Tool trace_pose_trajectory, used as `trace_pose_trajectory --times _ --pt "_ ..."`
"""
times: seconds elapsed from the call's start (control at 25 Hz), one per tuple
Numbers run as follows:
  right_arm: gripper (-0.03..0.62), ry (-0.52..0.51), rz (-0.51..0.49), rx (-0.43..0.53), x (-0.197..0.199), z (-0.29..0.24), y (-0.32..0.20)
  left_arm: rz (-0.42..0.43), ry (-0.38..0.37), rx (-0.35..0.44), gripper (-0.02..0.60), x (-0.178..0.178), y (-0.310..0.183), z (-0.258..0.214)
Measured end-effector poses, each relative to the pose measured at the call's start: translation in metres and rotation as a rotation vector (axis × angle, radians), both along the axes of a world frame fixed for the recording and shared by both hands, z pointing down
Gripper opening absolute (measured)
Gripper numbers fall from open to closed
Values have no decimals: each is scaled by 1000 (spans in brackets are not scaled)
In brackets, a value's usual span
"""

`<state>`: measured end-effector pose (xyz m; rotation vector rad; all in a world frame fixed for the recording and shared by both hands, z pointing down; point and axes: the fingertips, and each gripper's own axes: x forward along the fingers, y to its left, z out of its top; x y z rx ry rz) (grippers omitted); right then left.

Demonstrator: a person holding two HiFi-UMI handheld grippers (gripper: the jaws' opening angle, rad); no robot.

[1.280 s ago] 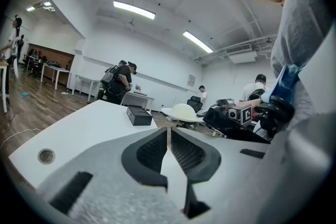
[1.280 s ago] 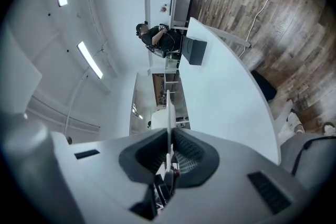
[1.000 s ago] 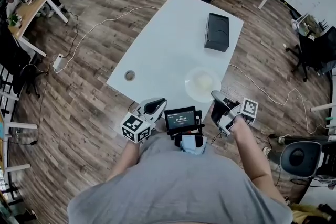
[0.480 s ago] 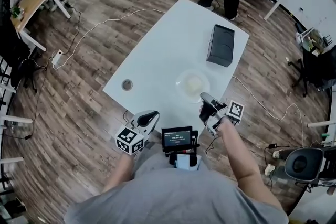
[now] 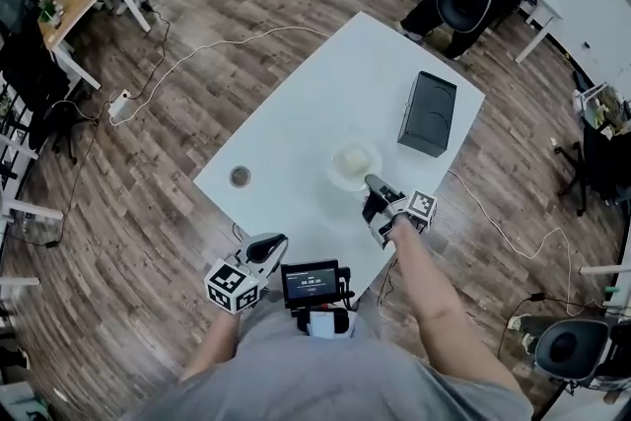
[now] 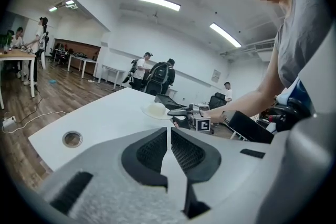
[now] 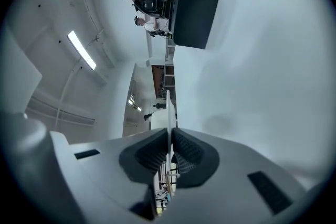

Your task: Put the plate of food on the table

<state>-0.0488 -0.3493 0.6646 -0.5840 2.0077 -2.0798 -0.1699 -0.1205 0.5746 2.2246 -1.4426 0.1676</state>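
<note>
**Right jaws shut on plate rim; left gripper idle**

- Worktop: white, runs on a slant from lower left to upper right through the middle of the head view.
- Plate: white, just right of frame centre, near the worktop's right edge. It appears to sit flat on the surface. Pale mound of food on it.
- Right gripper: reaches in from lower right, arm stretched out, tips at the plate's near rim. In its own view the jaws are closed down to a sliver, and the thin rim, seen edge-on, is pinched between the pads.
- Left gripper: low in the frame, left of centre, at the worktop's near corner and well apart from the plate. In its own view the jaws meet, with nothing between them. Plate and right gripper show beyond them, at mid-frame.
- Box: black, oblong, up and right of the plate and apart from it.
- Grommet: round, set into the worktop near its left edge.
- Screen: small, lit, at bottom centre between the two arms.
- Cable: pale, trails across the wood floor at upper left.
</note>
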Motion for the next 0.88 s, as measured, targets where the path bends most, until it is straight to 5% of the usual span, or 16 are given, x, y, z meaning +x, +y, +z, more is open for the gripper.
trace_pose_trajectory --times 0.88 --pt "41 161 -124 -53 -26 59 -13 -6 -3 -41 36 -2 -13 17"
